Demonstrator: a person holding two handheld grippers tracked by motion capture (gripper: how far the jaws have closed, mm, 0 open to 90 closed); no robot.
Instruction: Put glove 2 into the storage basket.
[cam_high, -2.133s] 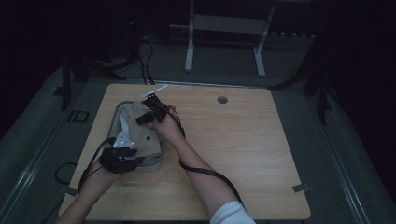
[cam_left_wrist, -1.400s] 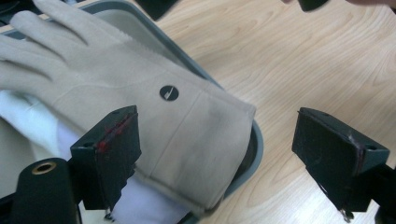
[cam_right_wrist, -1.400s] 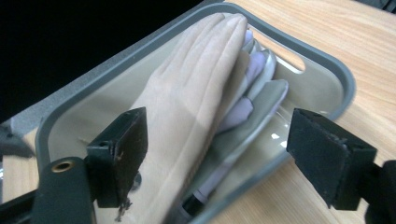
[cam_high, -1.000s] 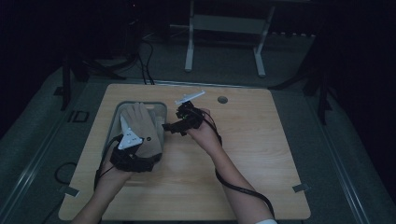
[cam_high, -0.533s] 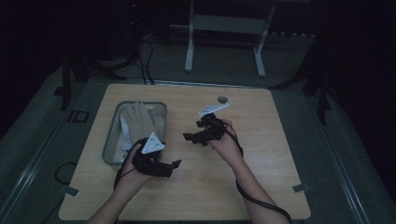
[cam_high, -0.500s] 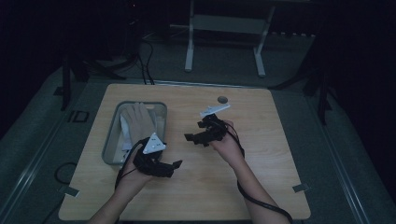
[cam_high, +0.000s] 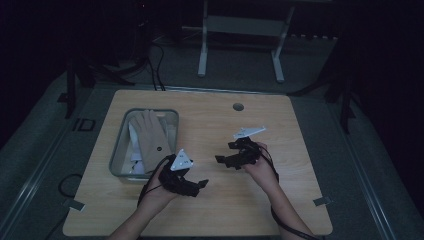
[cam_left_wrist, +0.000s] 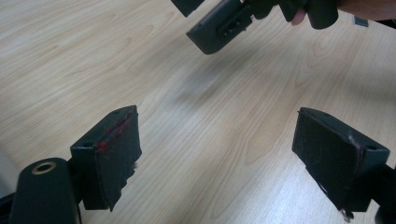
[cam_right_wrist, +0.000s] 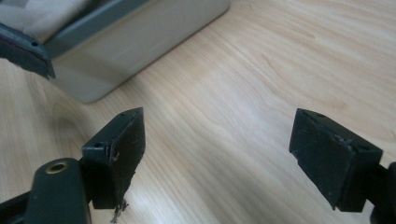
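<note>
Dim light blurs the white items under the tan fabric glove (cam_high: 149, 137) in the grey rectangular metal tray (cam_high: 118, 150) on the pale wooden worktop (cam_high: 300, 130). Left hand-held gripper (cam_high: 200, 184) and right hand-held gripper (cam_high: 222, 159) gape wide, empty, beside it.

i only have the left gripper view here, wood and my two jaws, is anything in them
Observer: No. The left gripper is open, with bare table between its jaws.
Operator: whats that black thing at the top of my picture
Observer: The right gripper. The high view shows it right of yours, over the table's middle.
Operator: is it carrying anything
Observer: No. The right gripper view shows its jaws wide apart over bare wood.
Operator: where's the bin
Observer: The grey bin sits left of both grippers, with a tan glove lying inside it.
</note>
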